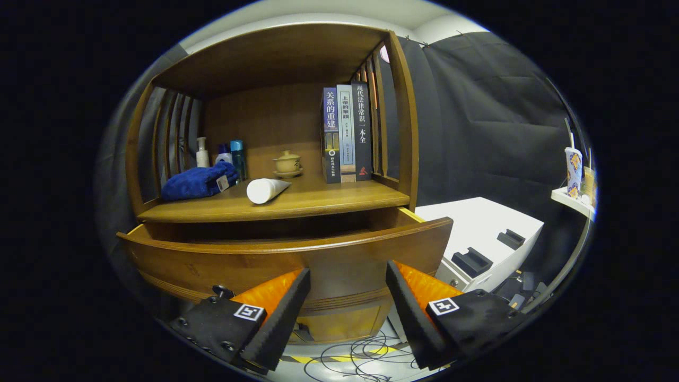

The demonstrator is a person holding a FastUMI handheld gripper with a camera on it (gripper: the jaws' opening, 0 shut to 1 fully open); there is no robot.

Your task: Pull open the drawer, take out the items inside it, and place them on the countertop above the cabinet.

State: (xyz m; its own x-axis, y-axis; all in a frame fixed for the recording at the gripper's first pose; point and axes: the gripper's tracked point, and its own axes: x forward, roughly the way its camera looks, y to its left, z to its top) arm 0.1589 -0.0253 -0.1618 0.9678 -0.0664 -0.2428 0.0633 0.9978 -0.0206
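Note:
The wooden drawer point(286, 254) of the cabinet stands pulled out, its curved front just ahead of my fingers; its inside is hidden behind the front panel. My gripper point(347, 278) is open, with nothing between its fingers, level with the drawer front. Above the drawer, on the countertop point(318, 204), lie a white tube point(265, 190) and a folded blue towel point(199, 181). A small dark knob point(223, 291) shows low on the drawer front, beside my left finger.
At the back of the countertop stand several bottles point(223, 154), a lidded teacup on a saucer point(287, 163) and three upright books point(347, 135). A white cabinet point(488, 233) sits right of the drawer. A side shelf point(573, 199) holds a patterned cup. Cables point(360, 353) lie on the floor.

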